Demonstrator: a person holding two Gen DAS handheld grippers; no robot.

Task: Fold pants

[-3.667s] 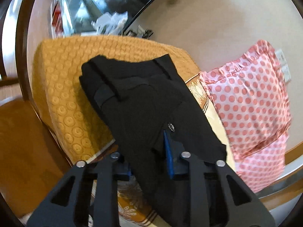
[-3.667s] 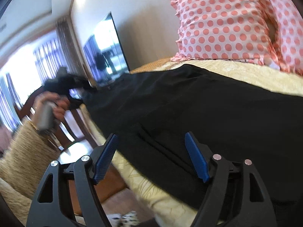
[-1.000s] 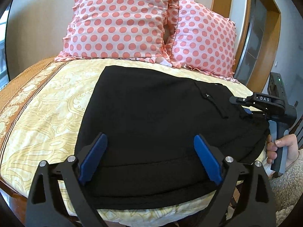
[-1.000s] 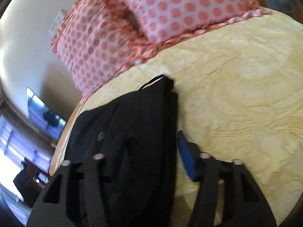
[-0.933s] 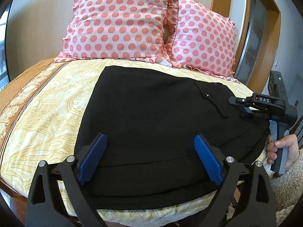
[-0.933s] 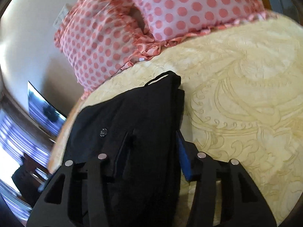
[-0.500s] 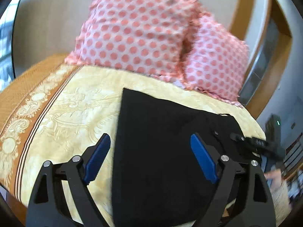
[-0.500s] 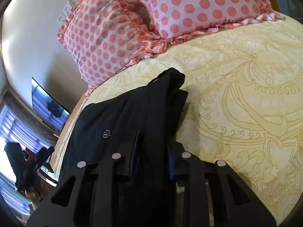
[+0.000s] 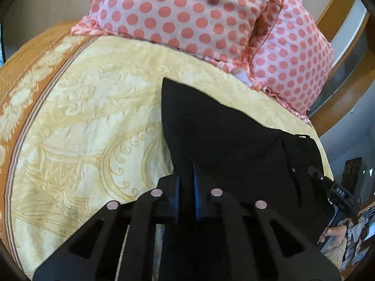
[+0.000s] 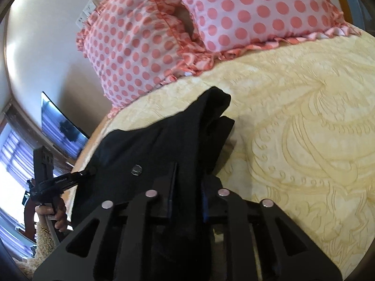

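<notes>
Black pants (image 9: 234,145) lie folded on a yellow patterned bedspread (image 9: 93,117). My left gripper (image 9: 185,187) is shut on the near left edge of the pants. In the right wrist view the pants (image 10: 164,145) show a small button and a raised waistband corner. My right gripper (image 10: 187,187) is shut on the waistband end of the pants, with cloth bunched between its blue pads. The right gripper also shows at the far right of the left wrist view (image 9: 318,175), and the left gripper at the left of the right wrist view (image 10: 89,171).
Two pink pillows with red dots (image 9: 187,16) (image 10: 164,35) lean at the head of the bed. An orange border (image 9: 21,75) runs along the bedspread's left side. A wooden headboard (image 9: 339,53) stands at the right. A screen (image 10: 61,126) hangs on the wall.
Both grippers have closed on the pants: the left one moved forward to the left edge and shut, and the right one shut on the waistband and lifted its corner.
</notes>
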